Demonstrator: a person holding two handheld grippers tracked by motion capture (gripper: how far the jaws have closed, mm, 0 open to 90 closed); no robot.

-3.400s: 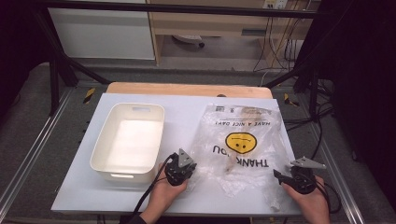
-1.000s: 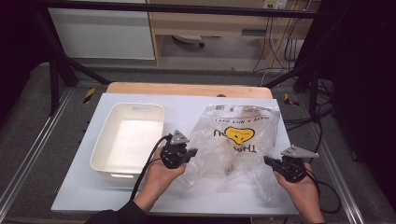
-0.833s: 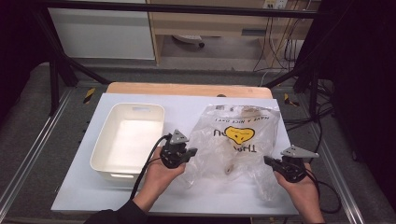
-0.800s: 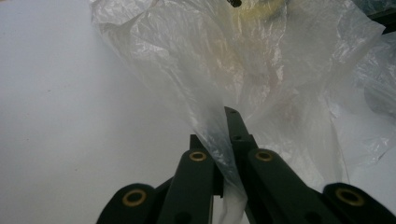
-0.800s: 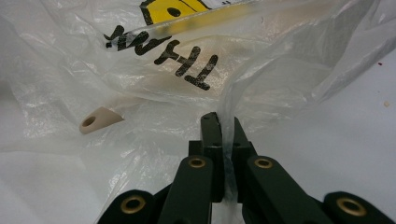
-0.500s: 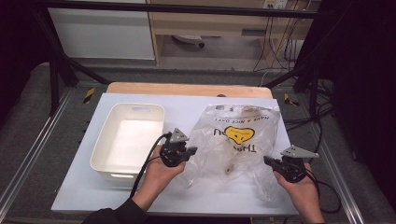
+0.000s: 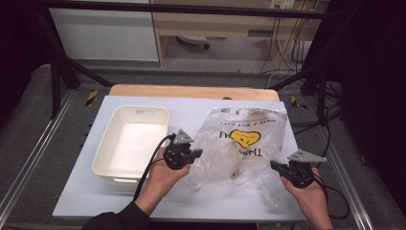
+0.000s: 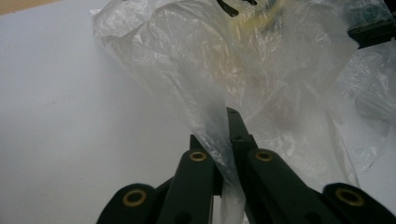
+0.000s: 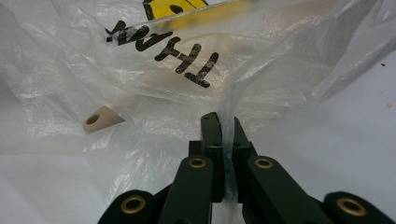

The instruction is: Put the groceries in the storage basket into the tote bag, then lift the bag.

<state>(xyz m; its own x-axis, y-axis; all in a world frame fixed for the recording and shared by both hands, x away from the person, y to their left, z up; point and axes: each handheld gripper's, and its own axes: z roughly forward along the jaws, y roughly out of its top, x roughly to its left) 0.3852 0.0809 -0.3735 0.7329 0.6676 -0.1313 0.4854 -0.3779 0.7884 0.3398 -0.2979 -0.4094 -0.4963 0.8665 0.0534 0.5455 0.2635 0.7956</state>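
A clear plastic bag (image 7: 242, 143) with a yellow smiley heart and black lettering lies on the white table, right of centre. My left gripper (image 7: 196, 154) is shut on a fold of the bag (image 8: 224, 140) at its left edge. At the bag's right edge my right gripper (image 7: 274, 165) is shut on another fold of the bag (image 9: 226, 116). Inside the bag lies a pale wooden utensil handle (image 9: 100, 119) with a hole at its end, also visible through the film as a utensil handle (image 7: 234, 172) from above.
A white plastic bin (image 7: 131, 143) stands left of the bag, close to my left hand. The white table top (image 7: 191, 108) rests on a wooden board. Metal rails run along both sides, and cables hang at the far right.
Both grippers have moved up from the table's front edge to the bag's sides since the oldest frame. Over the last second the left gripper crept slightly; the right held still.
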